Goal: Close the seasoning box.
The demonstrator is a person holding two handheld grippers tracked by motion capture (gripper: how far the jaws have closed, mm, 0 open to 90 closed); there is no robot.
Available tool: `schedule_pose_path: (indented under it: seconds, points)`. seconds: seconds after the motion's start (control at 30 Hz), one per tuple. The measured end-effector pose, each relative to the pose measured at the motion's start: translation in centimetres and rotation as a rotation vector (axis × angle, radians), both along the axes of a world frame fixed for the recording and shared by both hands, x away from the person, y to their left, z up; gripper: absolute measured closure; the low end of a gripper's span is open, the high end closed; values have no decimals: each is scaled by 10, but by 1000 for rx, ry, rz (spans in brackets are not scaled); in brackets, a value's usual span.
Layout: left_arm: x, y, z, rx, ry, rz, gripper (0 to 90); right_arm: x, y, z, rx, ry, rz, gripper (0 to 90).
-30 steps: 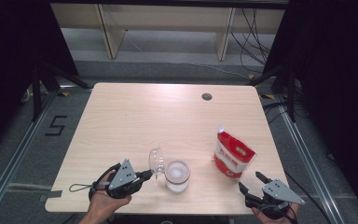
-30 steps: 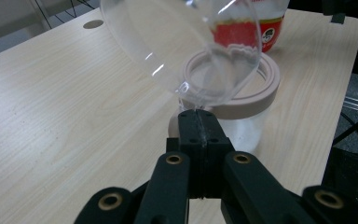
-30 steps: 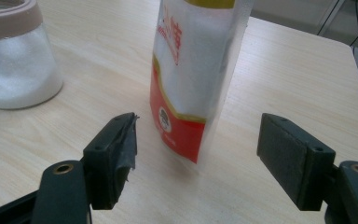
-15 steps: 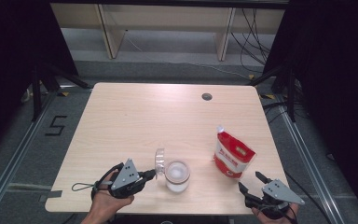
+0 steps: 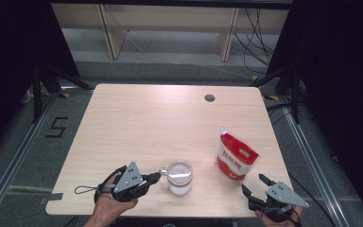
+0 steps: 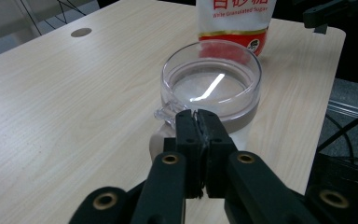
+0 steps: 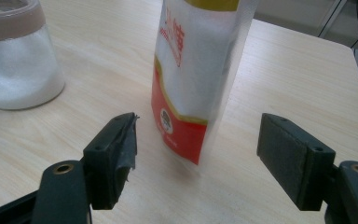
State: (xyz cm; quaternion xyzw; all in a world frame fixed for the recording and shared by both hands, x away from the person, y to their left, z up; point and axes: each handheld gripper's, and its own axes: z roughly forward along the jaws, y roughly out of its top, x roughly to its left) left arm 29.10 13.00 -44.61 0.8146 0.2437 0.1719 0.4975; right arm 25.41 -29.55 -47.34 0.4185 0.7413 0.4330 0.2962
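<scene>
A clear glass jar (image 5: 179, 177) holding white granules stands near the table's front edge, with its clear lid (image 6: 212, 88) lying flat on top. My left gripper (image 5: 157, 176) reaches it from the left. Its jaws (image 6: 198, 116) are pressed together on the small tab at the lid's rim and have just eased open a touch, with the tab still between them. A red and white sugar bag (image 5: 235, 158) stands upright to the right of the jar. My right gripper (image 5: 254, 182) sits open just in front of the bag (image 7: 196, 70), its pads (image 7: 121, 140) apart from it.
The light wood table (image 5: 146, 118) has a round cable hole (image 5: 210, 98) near its far edge. Pale shelving (image 5: 170, 28) stands on the floor behind the table. A black "5" mark (image 5: 56, 126) is on the floor at the left.
The jar's lid stood upright beside the jar a second ago, then swung down, and now lies flat on the jar. Neither hand has shifted.
</scene>
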Motion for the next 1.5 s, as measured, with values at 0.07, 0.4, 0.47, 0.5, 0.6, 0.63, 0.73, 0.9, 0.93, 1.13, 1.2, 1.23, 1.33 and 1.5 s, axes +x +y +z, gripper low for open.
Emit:
schedule_pose_path:
  seconds: [0.07,0.4,0.47,0.5,0.6,0.63,0.73,0.9,0.93,1.13,1.2,1.23,1.33,1.5]
  points:
    - [0,4,-2,-15,21,-5,786,1,-1,1,-34,-33,6,293]
    - [-4,12,-9,-50,86,11,394,0,1,-1,-6,-3,2,293]
    - [-6,14,-11,-47,91,18,341,1,1,0,-8,2,13,292]
    - [-7,16,-14,-33,84,35,297,1,1,0,-4,-5,10,292]
    - [-8,19,-20,-41,110,59,211,1,0,0,-23,-17,20,292]
    - [-8,19,-20,-41,110,59,202,1,0,0,-23,-17,20,292]
    - [-8,27,-24,-18,93,58,191,0,1,0,-21,-9,11,292]
    - [-7,33,-28,-28,116,89,178,0,3,1,-30,-13,14,292]
    - [-8,35,-30,-38,121,98,177,-1,4,0,-8,3,10,292]
    - [-11,42,-33,4,110,88,167,0,1,-1,29,12,24,283]
    - [-16,42,-38,-3,144,97,162,0,1,-2,23,17,24,270]
    - [-16,42,-38,-3,144,97,162,1,2,-2,30,20,29,266]
    - [-20,42,-41,13,140,97,162,1,1,-2,58,39,34,249]
    - [-24,42,-47,42,157,113,163,4,1,-7,34,82,62,212]
